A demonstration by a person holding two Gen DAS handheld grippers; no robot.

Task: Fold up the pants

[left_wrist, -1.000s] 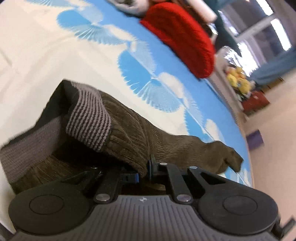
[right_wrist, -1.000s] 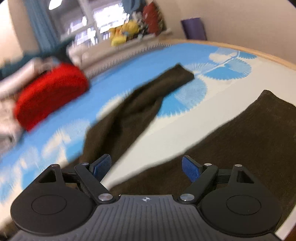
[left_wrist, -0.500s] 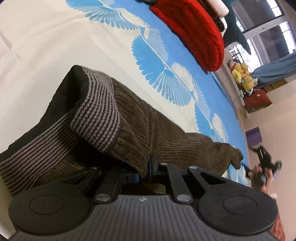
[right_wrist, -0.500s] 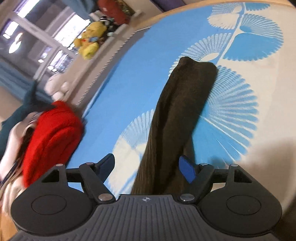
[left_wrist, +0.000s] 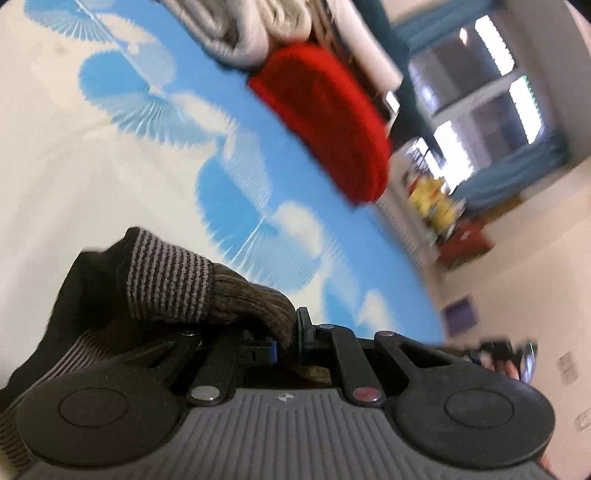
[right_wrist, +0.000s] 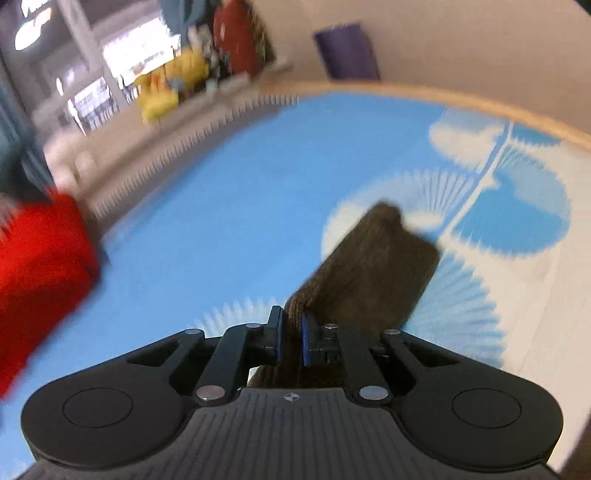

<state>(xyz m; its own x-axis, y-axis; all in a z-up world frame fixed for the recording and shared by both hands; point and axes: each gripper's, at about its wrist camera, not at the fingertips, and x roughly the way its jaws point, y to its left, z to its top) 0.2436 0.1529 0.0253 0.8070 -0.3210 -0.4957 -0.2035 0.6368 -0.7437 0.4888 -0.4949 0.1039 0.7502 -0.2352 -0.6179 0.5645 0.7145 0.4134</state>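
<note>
The pants are dark brown ribbed knit with a grey striped waistband [left_wrist: 166, 284]. My left gripper [left_wrist: 286, 338] is shut on the brown fabric just beside the waistband and holds it bunched up above the blue and white mat [left_wrist: 110, 155]. My right gripper [right_wrist: 291, 334] is shut on a fold of a pant leg [right_wrist: 373, 269], whose cuff end hangs forward over the mat [right_wrist: 240, 229]. The rest of the pants is hidden below both grippers.
A red knitted cushion [left_wrist: 325, 125] lies at the mat's far side and shows at the left in the right wrist view [right_wrist: 40, 277]. Rolled grey and white bedding [left_wrist: 258, 29] lies behind it. Yellow toys [right_wrist: 170, 85] and a purple box [right_wrist: 345, 51] stand beyond the mat's edge.
My right gripper has shut on the pant leg, which it was open over before. My left gripper has lifted the waistband end, so less of the pants shows on the mat.
</note>
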